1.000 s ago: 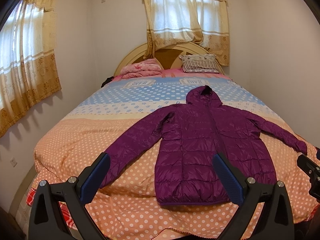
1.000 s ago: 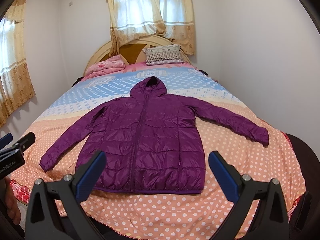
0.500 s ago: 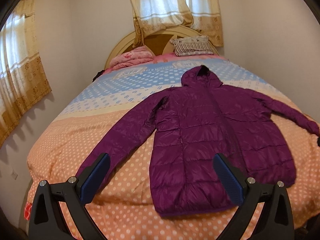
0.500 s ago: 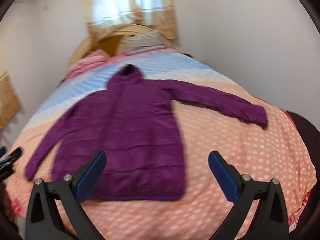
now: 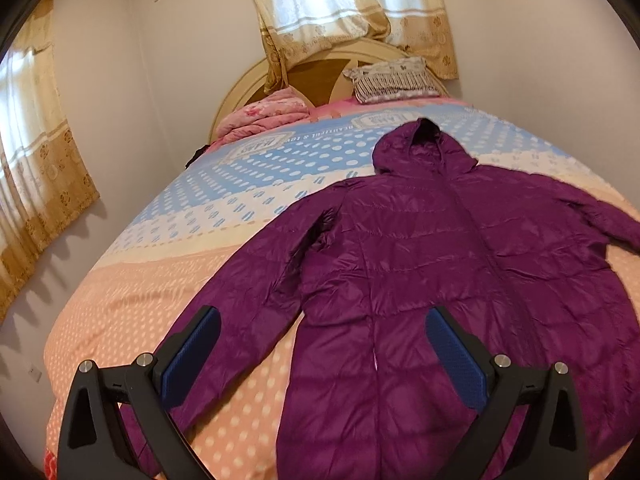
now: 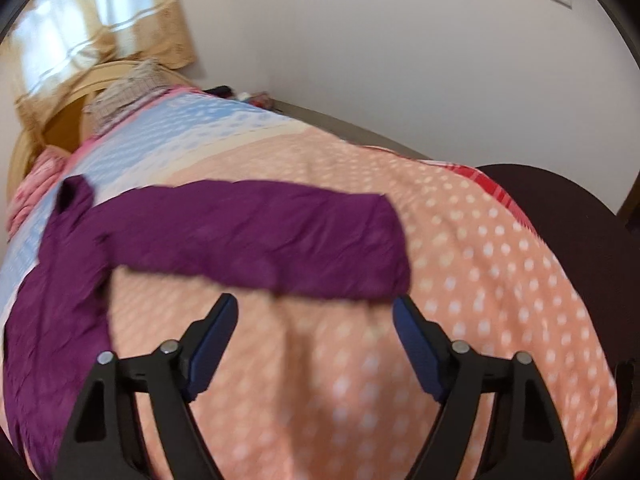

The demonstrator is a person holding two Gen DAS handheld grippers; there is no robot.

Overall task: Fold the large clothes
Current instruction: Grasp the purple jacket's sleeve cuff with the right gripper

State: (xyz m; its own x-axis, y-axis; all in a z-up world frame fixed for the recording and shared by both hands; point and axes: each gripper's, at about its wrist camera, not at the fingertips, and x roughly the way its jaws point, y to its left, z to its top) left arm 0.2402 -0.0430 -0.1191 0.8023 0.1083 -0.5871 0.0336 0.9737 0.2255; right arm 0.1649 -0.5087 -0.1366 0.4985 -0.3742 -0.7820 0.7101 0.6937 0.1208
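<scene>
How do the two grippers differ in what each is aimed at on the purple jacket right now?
The left gripper looks along the jacket, framing its lower body and one sleeve; the right gripper faces only the other sleeve, spread sideways near the bed edge. The left view is sharp, the right blurred. Both are open, holding nothing, with blue pads.

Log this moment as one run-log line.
stage: approach | left gripper: jaws open, over jacket | right gripper: jaws open, near sleeve | jacket: flat, unfolded
</scene>
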